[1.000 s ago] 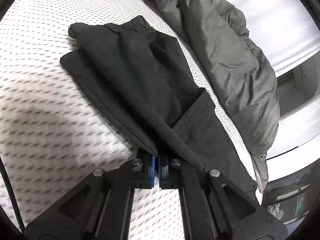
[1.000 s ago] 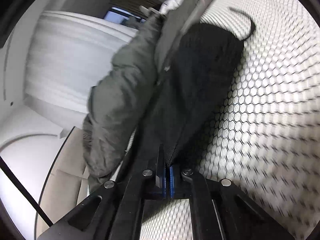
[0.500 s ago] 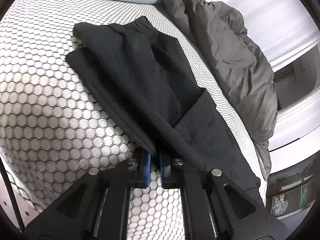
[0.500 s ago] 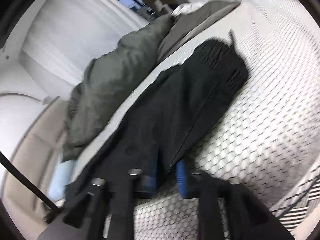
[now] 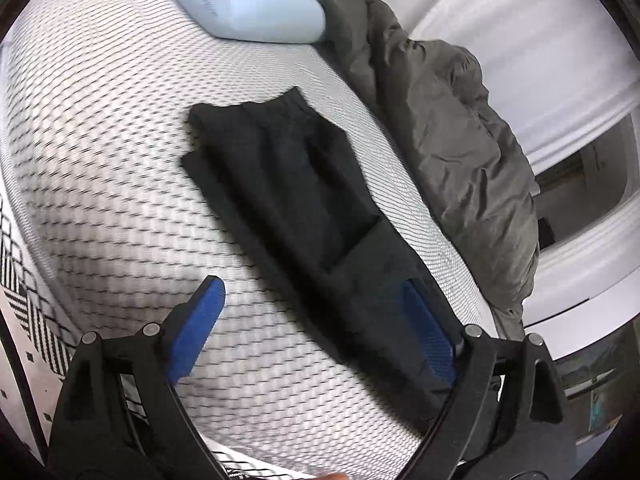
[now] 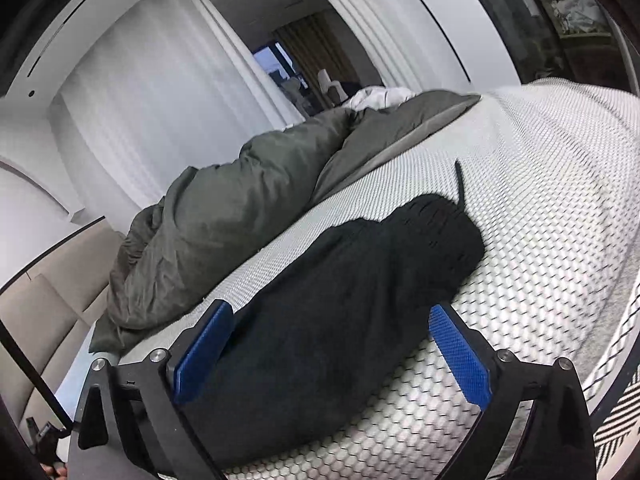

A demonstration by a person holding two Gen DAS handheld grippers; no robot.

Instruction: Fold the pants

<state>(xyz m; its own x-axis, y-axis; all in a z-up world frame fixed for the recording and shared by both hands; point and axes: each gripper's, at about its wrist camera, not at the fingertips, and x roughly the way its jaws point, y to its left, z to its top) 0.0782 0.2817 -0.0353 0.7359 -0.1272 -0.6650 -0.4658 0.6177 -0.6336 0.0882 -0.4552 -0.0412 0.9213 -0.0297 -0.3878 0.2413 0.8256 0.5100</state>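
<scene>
- A white mattress with a raised honeycomb-mesh cover [image 5: 100, 152] fills both views, its hexagonal weave curving away toward a patterned black-and-white edge.
- A crumpled olive-grey quilted duvet [image 5: 452, 152] lies heaped along the mattress's far side, its fabric creased and softly puffed; it also shows in the right wrist view [image 6: 224, 216].
- A pale blue rectangular pillow [image 5: 244, 4] sits at the head of the bed, one corner touching the duvet.
- The black matte fabric pants [image 5: 304, 216], folded into a long narrow strip, lie flat on the mesh just beside the duvet, the gathered elastic waistband at the far end; from the other side [image 6: 352, 300] a thin black drawstring pokes up off the waistband.
- The left gripper [image 5: 316, 312], black frame with blue textured pads, hovers over the strip's near end, jaws spread wide and holding nothing.
- The right gripper [image 6: 332, 340] likewise stands spread apart, its blue pads straddling the dark cloth without pinching it.
</scene>
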